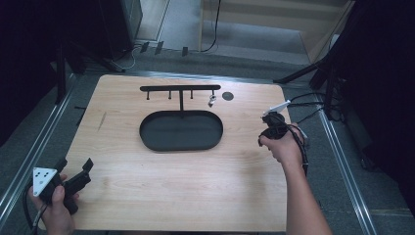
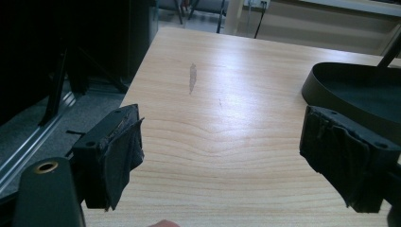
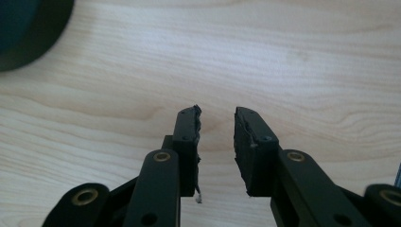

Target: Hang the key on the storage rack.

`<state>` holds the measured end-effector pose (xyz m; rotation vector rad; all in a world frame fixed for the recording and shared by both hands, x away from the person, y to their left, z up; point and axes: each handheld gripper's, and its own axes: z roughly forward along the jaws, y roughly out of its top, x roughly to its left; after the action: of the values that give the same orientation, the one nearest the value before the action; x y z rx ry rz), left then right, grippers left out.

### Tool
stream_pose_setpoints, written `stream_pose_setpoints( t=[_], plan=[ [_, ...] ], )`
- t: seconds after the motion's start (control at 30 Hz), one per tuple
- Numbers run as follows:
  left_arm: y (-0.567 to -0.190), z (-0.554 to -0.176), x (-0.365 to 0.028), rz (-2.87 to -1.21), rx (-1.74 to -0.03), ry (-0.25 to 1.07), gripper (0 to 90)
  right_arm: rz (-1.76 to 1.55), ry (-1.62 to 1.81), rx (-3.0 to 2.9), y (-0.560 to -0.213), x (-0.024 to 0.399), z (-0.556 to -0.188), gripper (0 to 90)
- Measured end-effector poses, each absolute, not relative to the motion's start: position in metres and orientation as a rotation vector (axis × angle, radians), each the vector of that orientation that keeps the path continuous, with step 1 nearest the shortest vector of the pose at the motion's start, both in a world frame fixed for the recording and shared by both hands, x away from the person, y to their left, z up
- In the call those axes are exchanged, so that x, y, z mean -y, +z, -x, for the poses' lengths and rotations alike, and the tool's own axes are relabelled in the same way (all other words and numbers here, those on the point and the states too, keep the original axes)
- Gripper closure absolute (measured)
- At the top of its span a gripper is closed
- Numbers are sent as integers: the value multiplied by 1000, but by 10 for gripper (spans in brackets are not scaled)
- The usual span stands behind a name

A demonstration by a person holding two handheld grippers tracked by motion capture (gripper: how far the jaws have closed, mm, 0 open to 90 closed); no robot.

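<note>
- Centrally on the pale wooden table (image 1: 186, 171), toward twelve o'clock, a black oval metal tray (image 1: 181, 131) is seen, with a thin upright post rising from its far rim to a horizontal black bar with short hanging pegs (image 1: 179, 88).
- From the peg nearest the bar's three o'clock end, a small silvery metal object (image 1: 212, 100) is hung; its exact shape is too small to be told.
- Just beyond that end, at about one o'clock on the table, a small dark round disc (image 1: 227, 96) is seen lying flat.
- The left gripper (image 1: 74, 167) is held at the table's seven o'clock corner; in the left gripper view (image 2: 222, 151) its jaws are spread wide, with bare wood between the frayed black pads (image 2: 125, 156) and the tray's rim (image 2: 326, 90) at two o'clock.
- The right gripper (image 1: 270, 118) is held by the right hand (image 1: 282, 147) at the table's three o'clock edge, well apart from the tray.
- In the right gripper view (image 3: 216, 137) the jaws are shown narrowly parted, nothing pinched, above bare wood grain, with a curved piece of the tray (image 3: 33, 33) at ten o'clock.
</note>
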<state>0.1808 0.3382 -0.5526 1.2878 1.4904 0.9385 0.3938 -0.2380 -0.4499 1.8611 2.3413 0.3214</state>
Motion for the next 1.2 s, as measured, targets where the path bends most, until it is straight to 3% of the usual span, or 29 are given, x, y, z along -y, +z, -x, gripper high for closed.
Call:
stream_pose_setpoints(
  t=[0.67,0.83,1.0,1.03,1.2],
  plan=[
    [-553,-180,-338,-1289,-1489,942,143,-1909,407,-2297,-487,289,-347,673],
    [-553,-180,-338,-1288,-1489,943,143,-1892,508,-2252,-496,302,-330,613],
    [-553,-180,-338,-1291,-1487,946,143,-1846,680,-2154,-508,319,-311,493],
    [-553,-180,-338,-1294,-1487,948,143,-1809,776,-2100,-512,325,-302,434],
    [-553,-180,-338,-1293,-1488,946,142,-1742,998,-1942,-519,339,-280,364]
  ],
)
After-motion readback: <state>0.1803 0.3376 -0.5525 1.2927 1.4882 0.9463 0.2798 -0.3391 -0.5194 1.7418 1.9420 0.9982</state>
